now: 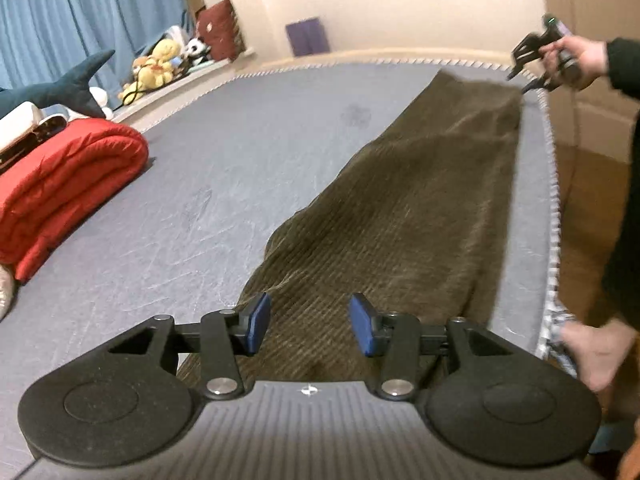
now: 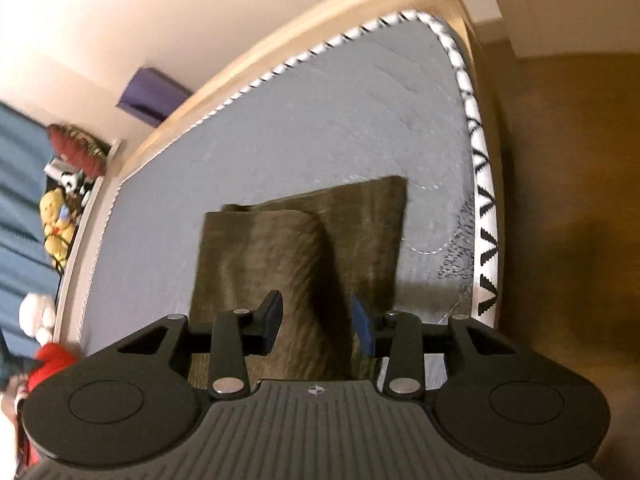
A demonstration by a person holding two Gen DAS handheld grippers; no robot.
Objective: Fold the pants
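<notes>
Pants (image 1: 400, 200), olive-brown corduroy, lie flat as a long strip on the grey mattress (image 1: 220, 160), along its zigzag-trimmed edge. Long axis runs from my left gripper (image 1: 308, 326) at the near end to my right gripper (image 1: 520, 76) at the far end. Both have fingers spread w/ nothing pinched. Right wrist view shows one leg stacked on the other, so I judge next fold is end-to-end; each gripper is nearest its own end.

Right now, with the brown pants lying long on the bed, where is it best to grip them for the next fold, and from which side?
Probably the far end of the pants, where the two leg hems lie stacked and flat. Come from above and from the bed's near edge, since the pants lie along it. The right claw hangs open above that end; the left claw, also open, is above the other end.
</notes>
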